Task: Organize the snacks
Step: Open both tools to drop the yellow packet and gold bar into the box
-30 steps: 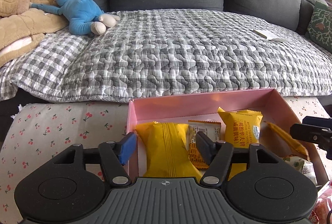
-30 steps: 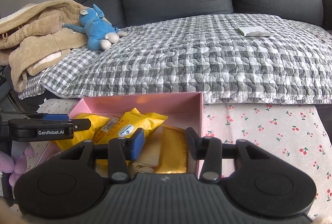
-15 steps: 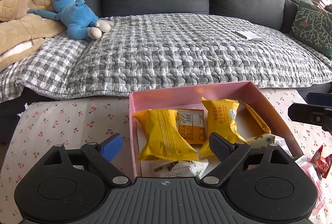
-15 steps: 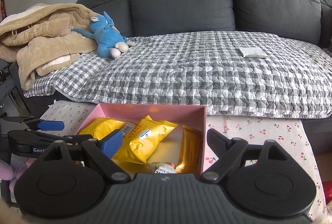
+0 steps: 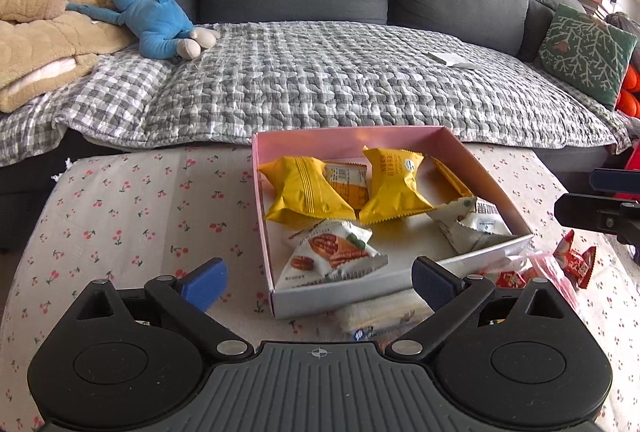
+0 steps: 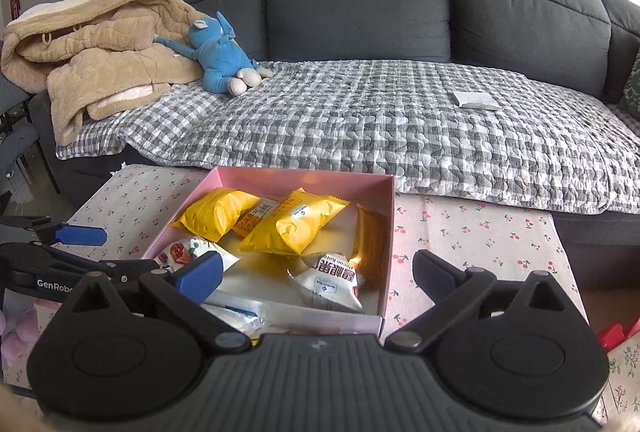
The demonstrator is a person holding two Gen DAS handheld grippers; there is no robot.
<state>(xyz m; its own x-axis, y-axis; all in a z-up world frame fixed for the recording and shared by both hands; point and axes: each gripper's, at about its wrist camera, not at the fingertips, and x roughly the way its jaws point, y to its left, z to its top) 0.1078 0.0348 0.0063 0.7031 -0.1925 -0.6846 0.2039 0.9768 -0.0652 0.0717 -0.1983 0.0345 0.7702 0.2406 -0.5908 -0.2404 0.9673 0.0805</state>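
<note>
Hovering above the near edge of the cherry-print tablecloth [image 5: 132,200], the left gripper [image 5: 320,278] has its jaws spread wide with nothing between them; they have just been opening. The right gripper [image 6: 318,270] is likewise released and empty, its jaws also just opened.

The shallow pink cardboard box [image 5: 264,216] sits at the far middle of the cloth, against the sofa edge. Inside lie a plump yellow foil snack packet [image 5: 304,192], a second yellow packet with printed text [image 5: 394,188], a small orange-and-white packet [image 5: 348,182] half hidden between them, a thin orange bar [image 5: 450,178] leaning on the right wall, a white pecan-print packet [image 5: 332,254] at the near left corner, and a white packet with dark lettering [image 5: 474,222] at the near right.

Loose red candy wrappers [image 5: 574,262] lie right of the box, partly behind a pink film that I cannot identify. More wrappers under the box's near edge are cut off by the left gripper's body. In the left wrist view only the right gripper's fingertips show at the right edge.

A second ago both grippers were low inside the box, the left around the plump yellow packet; now both are pulled back and higher, and the white packets have come into view.
</note>
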